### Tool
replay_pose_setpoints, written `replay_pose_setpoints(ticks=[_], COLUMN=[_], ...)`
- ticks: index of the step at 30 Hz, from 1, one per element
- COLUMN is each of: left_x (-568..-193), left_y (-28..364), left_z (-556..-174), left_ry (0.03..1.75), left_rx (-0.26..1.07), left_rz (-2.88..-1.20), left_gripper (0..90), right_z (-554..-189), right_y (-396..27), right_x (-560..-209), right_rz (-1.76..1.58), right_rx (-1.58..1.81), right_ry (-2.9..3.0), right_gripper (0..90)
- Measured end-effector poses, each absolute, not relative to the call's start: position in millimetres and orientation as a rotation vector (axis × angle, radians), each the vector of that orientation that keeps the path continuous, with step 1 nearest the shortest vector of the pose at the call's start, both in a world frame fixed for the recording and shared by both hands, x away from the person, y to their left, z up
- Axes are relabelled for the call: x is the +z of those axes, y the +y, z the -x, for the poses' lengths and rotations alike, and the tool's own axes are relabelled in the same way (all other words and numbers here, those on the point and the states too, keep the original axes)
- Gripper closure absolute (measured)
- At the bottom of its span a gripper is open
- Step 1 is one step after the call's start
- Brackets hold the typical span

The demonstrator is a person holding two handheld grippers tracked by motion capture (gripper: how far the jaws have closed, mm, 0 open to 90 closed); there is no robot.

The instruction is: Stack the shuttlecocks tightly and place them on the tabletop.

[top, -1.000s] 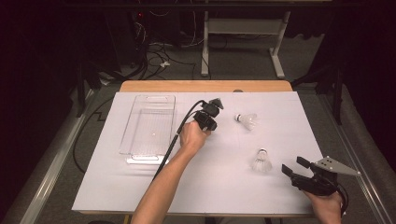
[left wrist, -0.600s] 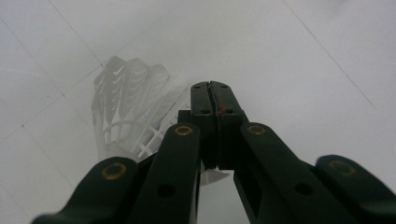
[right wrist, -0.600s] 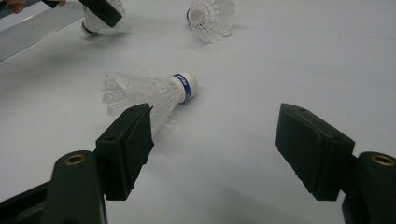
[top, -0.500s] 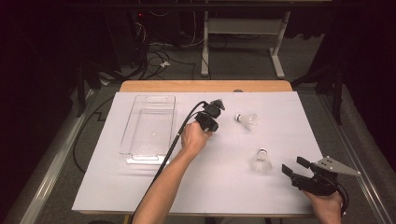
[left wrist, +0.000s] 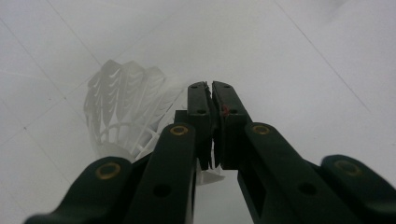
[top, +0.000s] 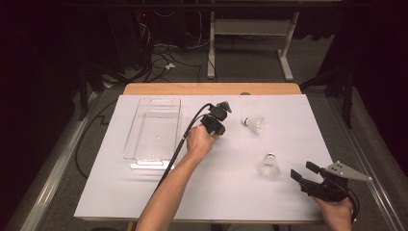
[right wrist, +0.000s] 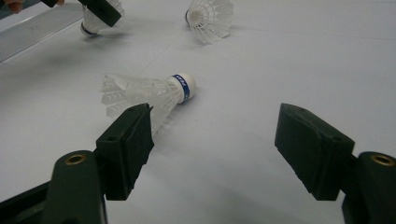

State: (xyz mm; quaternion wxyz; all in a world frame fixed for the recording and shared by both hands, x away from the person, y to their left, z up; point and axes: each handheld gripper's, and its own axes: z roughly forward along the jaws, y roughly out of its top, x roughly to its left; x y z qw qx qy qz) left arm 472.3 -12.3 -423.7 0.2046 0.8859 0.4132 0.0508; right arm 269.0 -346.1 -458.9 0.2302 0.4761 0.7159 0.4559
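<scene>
- Covering most of the wooden table (top: 211,89), a white paper sheet (top: 216,192) gives a plain, flat work surface, so small pale things lie steady and within easy reach.
- The clear rectangular plastic tray (top: 144,161) sits on the sheet's left half with nothing in it. It is probably the bin that the loose pieces are meant for, which is why it lies just beside the working hand.
- The left tool (left wrist: 212,93) sits at mid-table, just right of the tray. Its jaws are almost together and have just been easing apart a little, with a sliver of white skirt pinched in the narrow slit.
- The right tool (top: 299,173) rests near the sheet's lower right corner with its jaws wide apart and nothing between them. It looks parked, ready for the next piece.
- The white feathered shuttlecock with a blue-banded cork (left wrist: 121,107) is at the left tool's tip, gripped by the thin skirt edge, likely because that rim fits the narrow jaws. In the right gripper view its cork sits low, toward the tray, and its skirt rises under the jaw, so I judge the long axis tilted.
- A second shuttlecock (top: 269,166) lies on its side ahead of the right tool, and a third shuttlecock (top: 254,124) lies on its side near the left tool.
</scene>
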Motion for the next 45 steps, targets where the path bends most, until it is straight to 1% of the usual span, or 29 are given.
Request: replay_pose_setpoints(ticks=[11, 31, 45], left_x=[-423.1, -422.3, -419.6], left_y=[-15.2, -16.1, -15.1], left_z=[-471.7, -472.8, -473.3], left_ry=[1.145, 1.147, 1.133], left_rx=[0.145, 0.118, 0.111], left_rz=[-2.458, -2.428, -2.390], left_gripper=[82.1, 81.7, 75.8], right_z=[-269.2, -269.0, -268.9], right_y=[-346.1, -346.1, -346.1], right_x=[-459.0, -458.8, -458.7], right_rz=[-1.311, -1.306, -1.305], right_rx=[1.253, 1.255, 1.255], right_ry=[1.970, 1.968, 1.969], right_gripper=[28.1, 28.1, 28.1])
